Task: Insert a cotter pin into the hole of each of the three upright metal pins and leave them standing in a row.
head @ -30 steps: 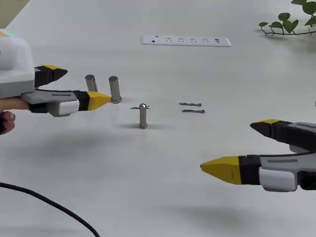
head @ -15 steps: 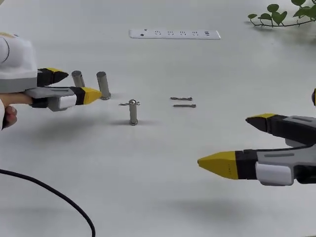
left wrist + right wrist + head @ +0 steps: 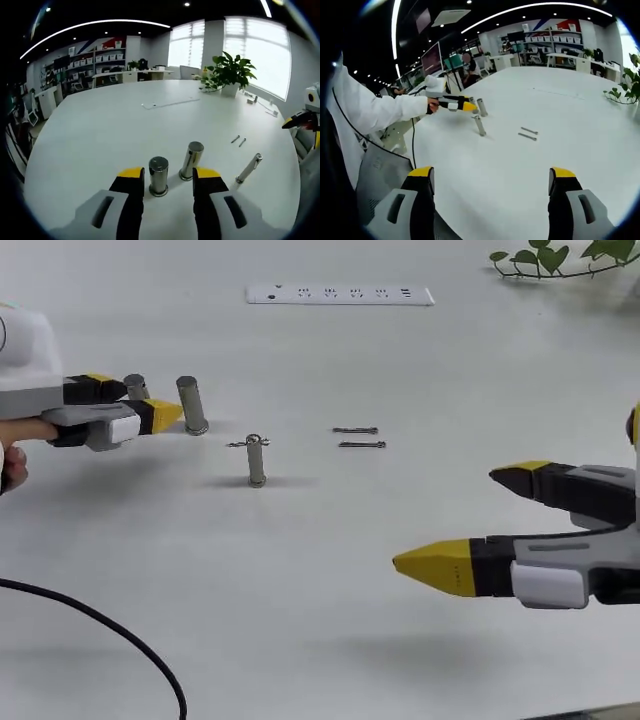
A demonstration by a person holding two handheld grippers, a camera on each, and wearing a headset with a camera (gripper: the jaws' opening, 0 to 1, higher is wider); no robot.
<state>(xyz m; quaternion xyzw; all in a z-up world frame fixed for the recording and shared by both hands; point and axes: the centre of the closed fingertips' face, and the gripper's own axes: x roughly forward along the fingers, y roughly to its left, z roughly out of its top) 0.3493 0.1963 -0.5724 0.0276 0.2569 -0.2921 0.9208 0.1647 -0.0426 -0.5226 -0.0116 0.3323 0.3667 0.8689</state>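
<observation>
The outer bare pin [image 3: 158, 176] stands between the spread jaws of the left gripper [image 3: 169, 173], with a second bare pin [image 3: 191, 160] just beside it and the fitted pin [image 3: 256, 460] apart. Grasping looks to be the step in hand. Next, I judge, the jaws close while the right gripper [image 3: 450, 520], spread and empty, fetches a loose cotter [image 3: 356, 430].

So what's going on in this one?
A person works two handheld grippers at a white table. The left gripper is open, with its jaws on either side of a bare metal pin; a second bare pin stands beside it. A third pin already has a cotter pin through it. Two loose cotter pins lie further along the table. The right gripper hovers open and empty.
</observation>
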